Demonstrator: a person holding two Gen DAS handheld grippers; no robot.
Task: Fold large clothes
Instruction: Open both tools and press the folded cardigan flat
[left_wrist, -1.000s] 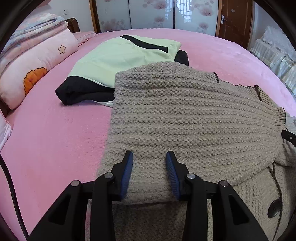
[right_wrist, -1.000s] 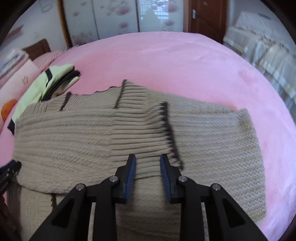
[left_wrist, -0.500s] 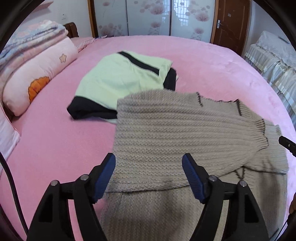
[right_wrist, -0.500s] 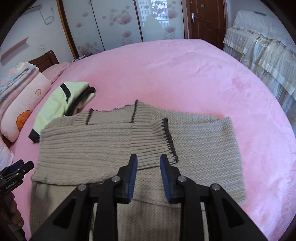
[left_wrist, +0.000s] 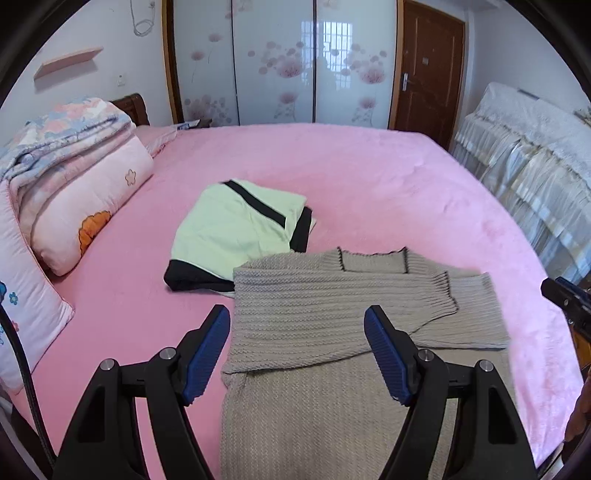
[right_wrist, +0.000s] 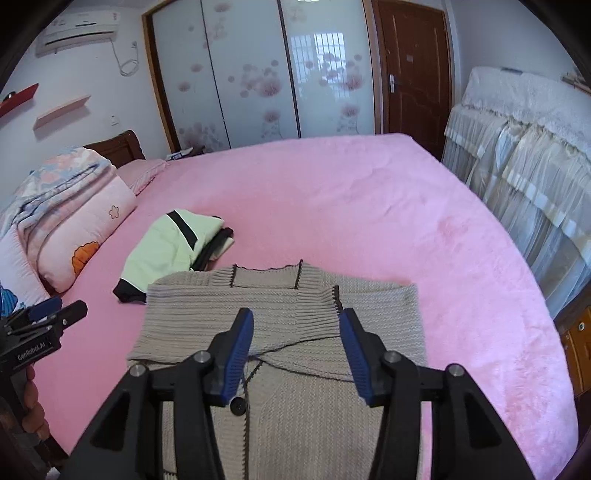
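A beige knitted cardigan (left_wrist: 332, 314) (right_wrist: 280, 317) lies flat on the pink bed, both sleeves folded across its chest, dark-trimmed collar at the far end. My left gripper (left_wrist: 297, 325) hangs above its left side, open and holding nothing. High over the cardigan's middle, my right gripper (right_wrist: 295, 326) is still opening its jaws, with nothing between them. The left gripper (right_wrist: 55, 314) shows at the right wrist view's left edge, the right gripper (left_wrist: 565, 295) at the left wrist view's right edge.
A folded light-green and black garment (left_wrist: 240, 232) (right_wrist: 173, 243) lies beyond the cardigan's left shoulder. Pink pillows and a folded quilt (left_wrist: 70, 173) are stacked at the left. The pink bed (left_wrist: 369, 184) stretches far ahead; covered furniture (right_wrist: 517, 147) stands on the right.
Both grippers rose from the cardigan's folded sleeves and pulled back. The left opened wide first, then the right spread its jaws. The sleeves stayed folded on the cardigan.
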